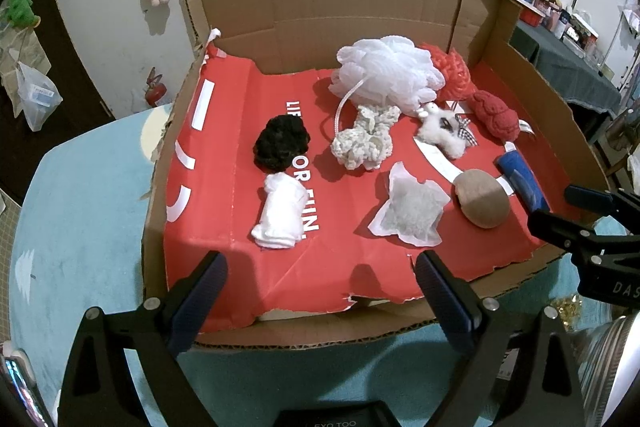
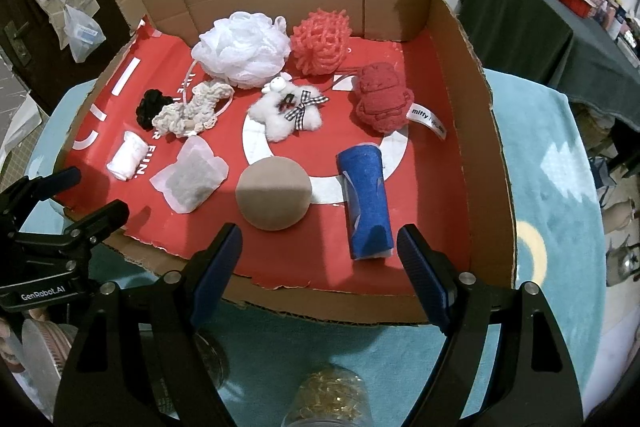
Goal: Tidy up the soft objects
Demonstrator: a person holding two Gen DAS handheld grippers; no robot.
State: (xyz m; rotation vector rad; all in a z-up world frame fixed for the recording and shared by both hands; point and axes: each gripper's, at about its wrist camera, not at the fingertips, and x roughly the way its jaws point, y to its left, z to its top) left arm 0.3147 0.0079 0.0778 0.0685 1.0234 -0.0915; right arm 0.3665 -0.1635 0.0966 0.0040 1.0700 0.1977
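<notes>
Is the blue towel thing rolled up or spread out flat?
Rolled up. The blue towel lies on its side as a tube inside the cardboard box, its rolled end facing us.

Left gripper [image 1: 320, 291] and right gripper [image 2: 320, 261] both tilted steeply downward, side by side, fingers spread wide with nothing between them, each one's black frame visible at the edge of the other's view, no pad touching anything.
</notes>
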